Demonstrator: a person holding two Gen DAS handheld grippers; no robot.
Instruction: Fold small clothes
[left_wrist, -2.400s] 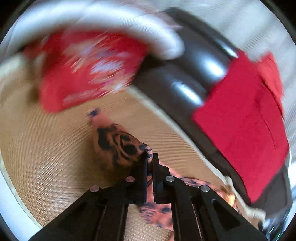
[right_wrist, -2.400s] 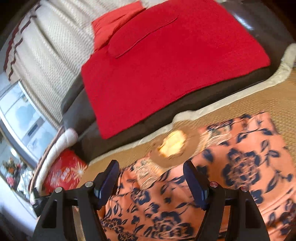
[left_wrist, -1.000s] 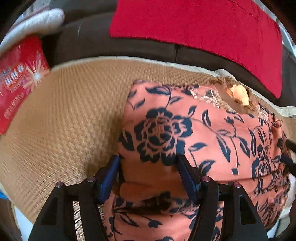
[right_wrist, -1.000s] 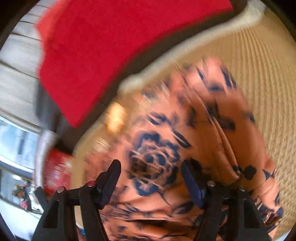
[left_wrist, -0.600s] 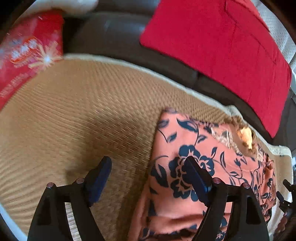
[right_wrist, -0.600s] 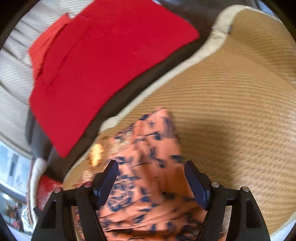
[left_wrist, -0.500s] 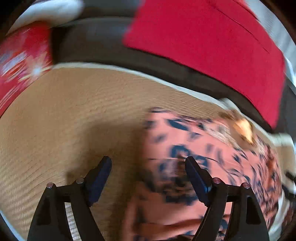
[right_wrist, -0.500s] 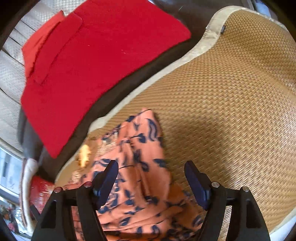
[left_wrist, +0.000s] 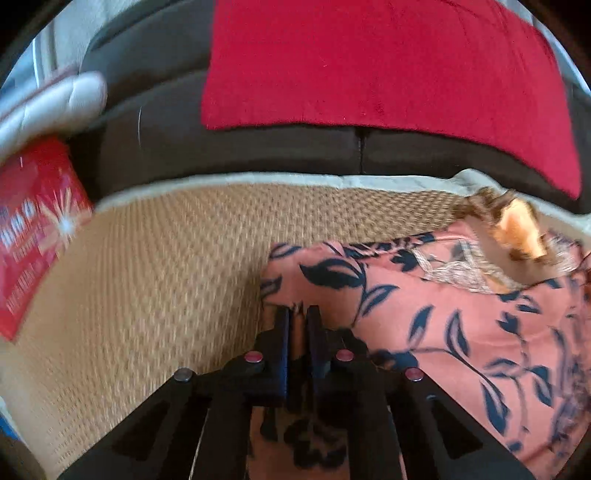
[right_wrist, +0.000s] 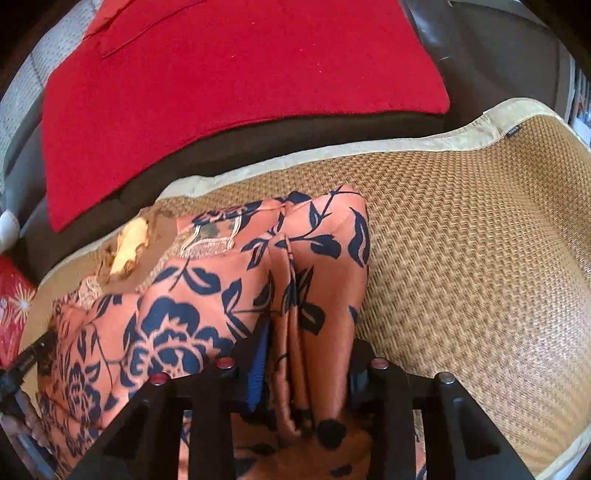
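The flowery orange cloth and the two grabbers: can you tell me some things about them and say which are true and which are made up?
1. The left gripper is shut on the flowery orange cloth. True.
2. The right gripper is open and holds nothing. False: folds of cloth are bunched between its fingers.
3. The cloth lies on a woven mat. True.
4. The red cushion sits on top of the cloth. False: it lies behind the mat, on the dark sofa.

My left gripper (left_wrist: 298, 314) pinches the floral garment's (left_wrist: 461, 314) edge on the woven mat (left_wrist: 155, 280), below the red cloth (left_wrist: 369, 62).
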